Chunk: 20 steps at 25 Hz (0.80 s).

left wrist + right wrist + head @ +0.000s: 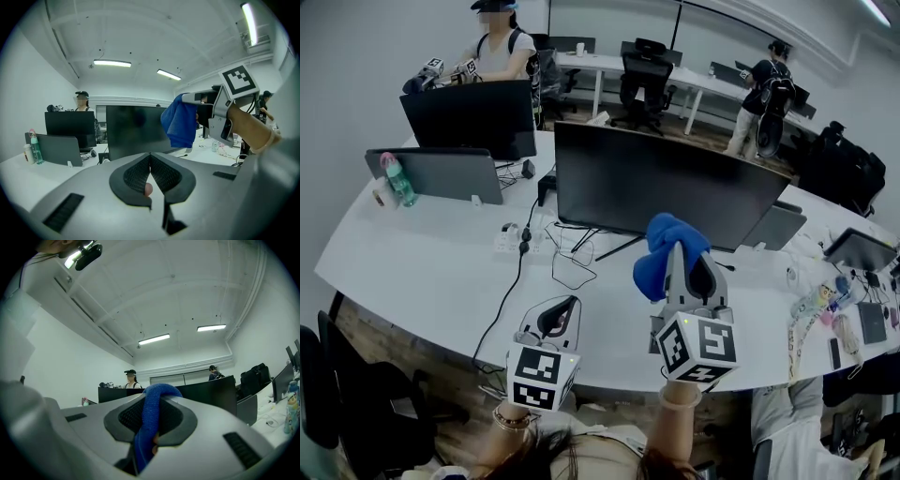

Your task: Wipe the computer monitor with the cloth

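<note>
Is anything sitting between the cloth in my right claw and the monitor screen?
Nothing visible does. The blue cloth, clamped in the right claw, is raised just in front of the monitor, near its lower edge. The left claw is shut, lower and off to the side, out of the way.

head view: we looked steeply down over the surface (422, 272) | left gripper view: we faced the monitor (136, 129), level, near | right gripper view: we tilted up at the ceiling (178, 296) | shared: monitor

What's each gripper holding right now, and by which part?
Right gripper clamps the blue cloth by a bunched fold; left gripper is shut on nothing.
</note>
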Tool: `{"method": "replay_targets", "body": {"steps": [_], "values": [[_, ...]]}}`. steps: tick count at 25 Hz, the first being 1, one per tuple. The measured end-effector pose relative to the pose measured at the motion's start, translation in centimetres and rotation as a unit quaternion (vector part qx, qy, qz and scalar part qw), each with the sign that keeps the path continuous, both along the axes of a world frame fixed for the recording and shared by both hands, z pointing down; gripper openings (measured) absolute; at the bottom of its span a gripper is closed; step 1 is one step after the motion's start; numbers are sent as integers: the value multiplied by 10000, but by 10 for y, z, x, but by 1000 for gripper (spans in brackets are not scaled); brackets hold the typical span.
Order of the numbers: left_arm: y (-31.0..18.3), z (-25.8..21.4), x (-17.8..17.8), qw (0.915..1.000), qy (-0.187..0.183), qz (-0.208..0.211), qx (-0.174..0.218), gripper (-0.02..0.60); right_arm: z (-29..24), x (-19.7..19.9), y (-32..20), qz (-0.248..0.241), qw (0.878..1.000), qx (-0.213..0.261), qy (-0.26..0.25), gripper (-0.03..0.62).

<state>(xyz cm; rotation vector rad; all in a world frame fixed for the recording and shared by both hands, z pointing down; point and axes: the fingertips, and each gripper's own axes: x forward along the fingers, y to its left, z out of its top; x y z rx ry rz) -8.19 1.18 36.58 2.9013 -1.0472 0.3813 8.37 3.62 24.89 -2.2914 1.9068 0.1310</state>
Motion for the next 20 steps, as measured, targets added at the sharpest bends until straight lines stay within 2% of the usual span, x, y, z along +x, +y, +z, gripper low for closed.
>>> {"method": "replay_targets", "body": {"steps": [10, 20], "values": [[33, 1, 20, 9999, -53, 104, 121, 10, 20, 25, 46, 129, 9998, -160, -18, 63], [46, 3, 32, 9995, -113, 252, 181, 9, 36, 37, 67, 149, 9992, -354, 51, 63]]}}
